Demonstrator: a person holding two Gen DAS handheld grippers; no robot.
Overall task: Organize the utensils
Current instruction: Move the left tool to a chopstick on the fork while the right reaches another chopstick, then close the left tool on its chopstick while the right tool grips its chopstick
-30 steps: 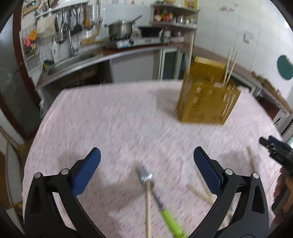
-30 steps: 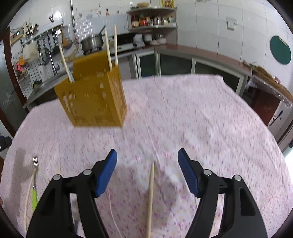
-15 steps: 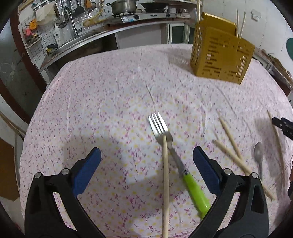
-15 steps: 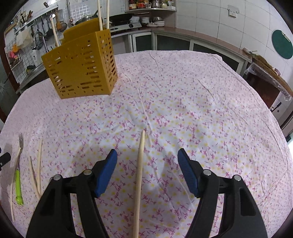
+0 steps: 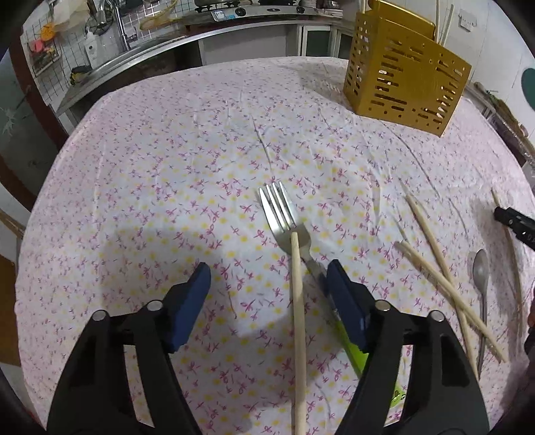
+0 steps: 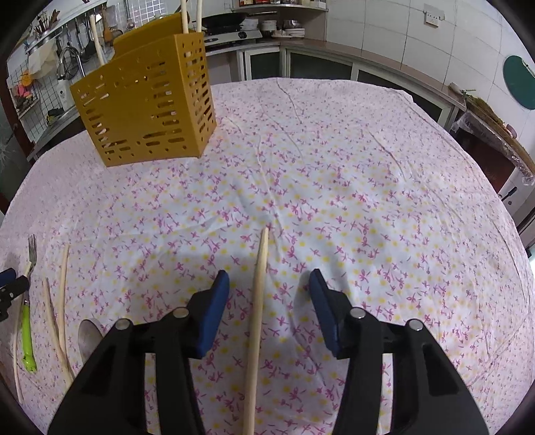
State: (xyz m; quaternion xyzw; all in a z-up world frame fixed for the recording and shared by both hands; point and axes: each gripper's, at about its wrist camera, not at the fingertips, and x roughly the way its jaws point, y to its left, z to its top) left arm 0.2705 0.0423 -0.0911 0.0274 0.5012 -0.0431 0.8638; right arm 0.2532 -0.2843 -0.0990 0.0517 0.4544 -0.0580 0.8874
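Observation:
My left gripper (image 5: pixel 269 284) is open, low over the floral tablecloth. Between its jaws lie a wooden chopstick (image 5: pixel 298 318) and a fork (image 5: pixel 284 224) with a green handle (image 5: pixel 354 348); the chopstick's tip rests on the fork's head. Loose chopsticks (image 5: pixel 434 264) and a metal spoon (image 5: pixel 481 277) lie to the right. My right gripper (image 6: pixel 269 294) is open, with a single chopstick (image 6: pixel 257 301) lying between its jaws. The yellow slotted utensil holder (image 5: pixel 404 77) stands at the far right with chopsticks in it; it also shows in the right wrist view (image 6: pixel 147 100).
In the right wrist view the fork (image 6: pixel 31 244), loose chopsticks (image 6: pixel 62 294) and spoon (image 6: pixel 88 338) lie at the left. A kitchen counter with sink and stove (image 5: pixel 234 13) runs behind the table. The right gripper's tip (image 5: pixel 515 221) shows at the left view's right edge.
Both grippers have dropped closer to the table and their jaws have narrowed. The left now straddles the chopstick and fork; the right straddles its chopstick.

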